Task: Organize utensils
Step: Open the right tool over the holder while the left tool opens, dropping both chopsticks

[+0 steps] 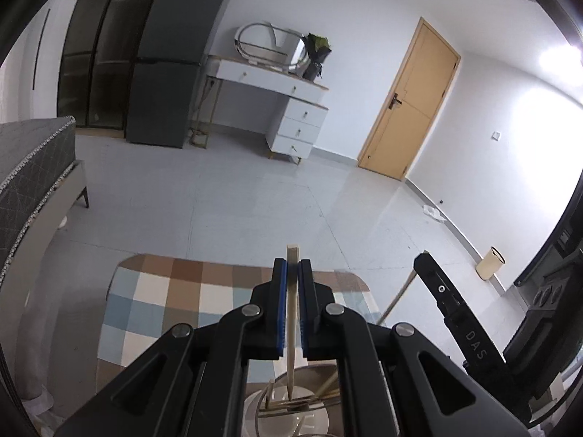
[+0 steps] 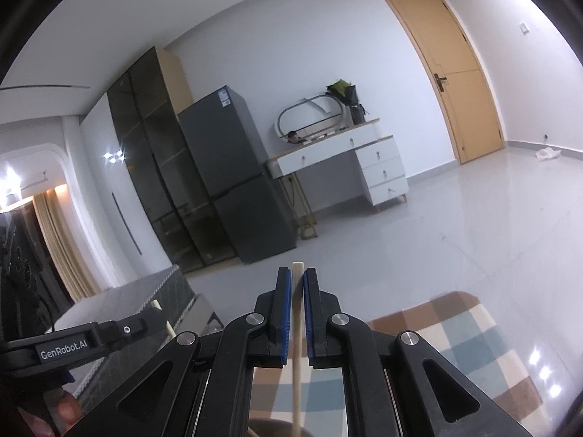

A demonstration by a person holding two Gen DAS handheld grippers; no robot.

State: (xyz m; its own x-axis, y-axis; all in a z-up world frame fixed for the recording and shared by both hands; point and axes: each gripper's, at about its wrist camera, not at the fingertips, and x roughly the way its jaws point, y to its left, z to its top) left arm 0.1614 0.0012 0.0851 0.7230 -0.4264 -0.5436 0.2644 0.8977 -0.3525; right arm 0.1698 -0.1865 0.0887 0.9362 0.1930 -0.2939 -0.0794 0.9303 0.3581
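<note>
My left gripper [image 1: 292, 266] is shut on a pale wooden chopstick [image 1: 291, 327] that stands almost upright between the blue pads. Its lower tip reaches into a round metal holder [image 1: 313, 369] at the bottom of the left wrist view, where several more chopsticks [image 1: 291, 405] lie. My right gripper [image 2: 297, 273] is shut on a second wooden chopstick [image 2: 297, 364], whose lower end runs down towards a dark container rim [image 2: 269, 428]. Each gripper shows in the other's view: the right one [image 1: 437, 291] with its stick [image 1: 397, 298], the left one [image 2: 109, 331] with its stick [image 2: 160, 309].
A checked rug [image 1: 164, 302] lies on the pale tiled floor below the grippers. A grey bed [image 1: 32, 167] stands at the left. A dark fridge [image 1: 171, 73], a white dresser [image 1: 291, 109] and a wooden door [image 1: 411, 102] line the far wall. A beige bin [image 1: 492, 262] stands on the floor at the right.
</note>
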